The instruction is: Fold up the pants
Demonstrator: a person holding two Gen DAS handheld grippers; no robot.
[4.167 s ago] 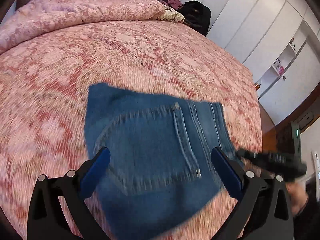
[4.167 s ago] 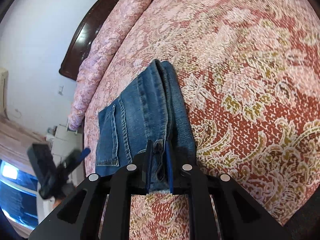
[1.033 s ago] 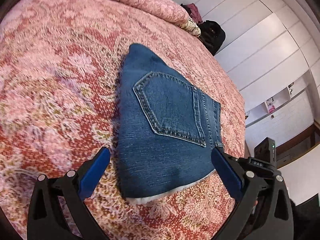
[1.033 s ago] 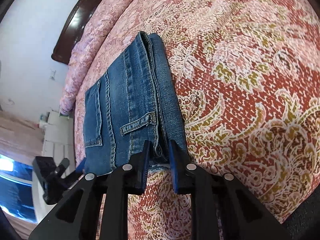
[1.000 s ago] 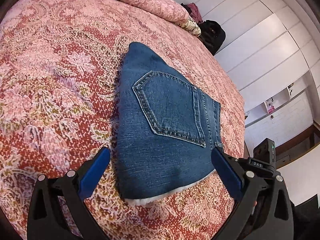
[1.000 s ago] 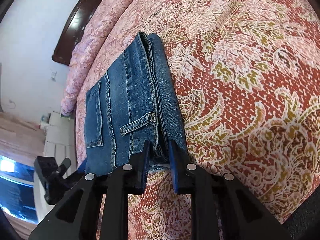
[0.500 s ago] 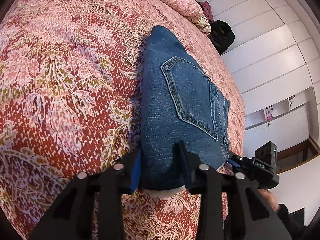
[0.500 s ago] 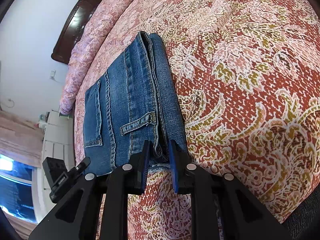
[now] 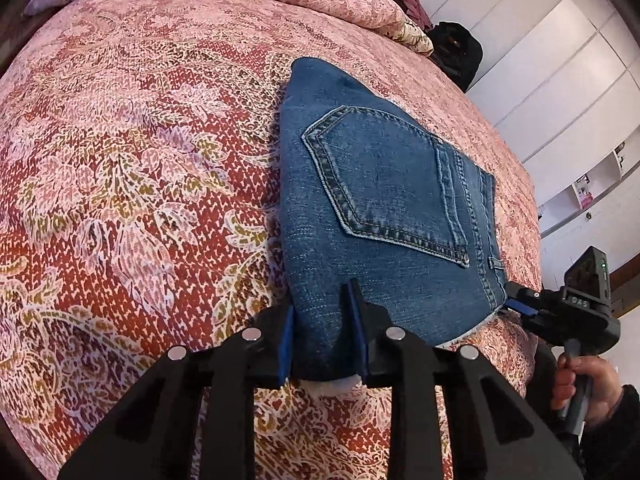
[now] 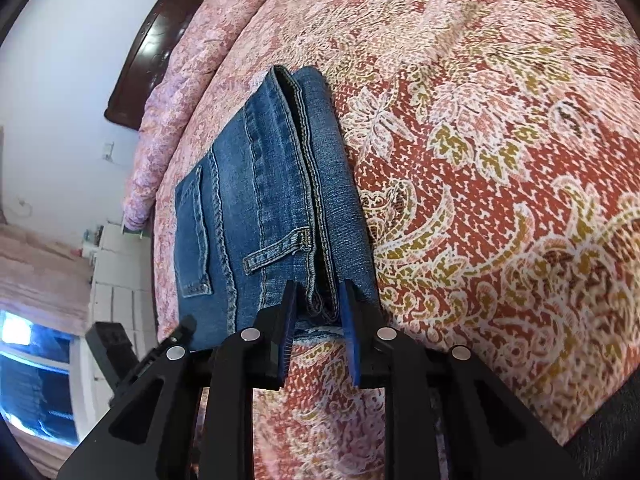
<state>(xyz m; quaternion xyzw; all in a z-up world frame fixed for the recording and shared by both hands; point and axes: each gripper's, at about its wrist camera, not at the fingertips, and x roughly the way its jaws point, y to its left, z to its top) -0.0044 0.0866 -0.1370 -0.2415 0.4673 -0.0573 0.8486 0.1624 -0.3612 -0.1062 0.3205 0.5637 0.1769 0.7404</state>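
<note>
Bedspread [image 9: 140,184] carries blue jeans [image 9: 384,216] folded compactly, pocket up.

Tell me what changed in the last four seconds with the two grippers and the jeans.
The left gripper, wide open over the folded jeans four seconds ago, has come down to the near edge and closed on the left corner. The right gripper stays clamped on the waistband end as before. The jeans remain folded, back pocket up, on the patterned bedspread.
</note>
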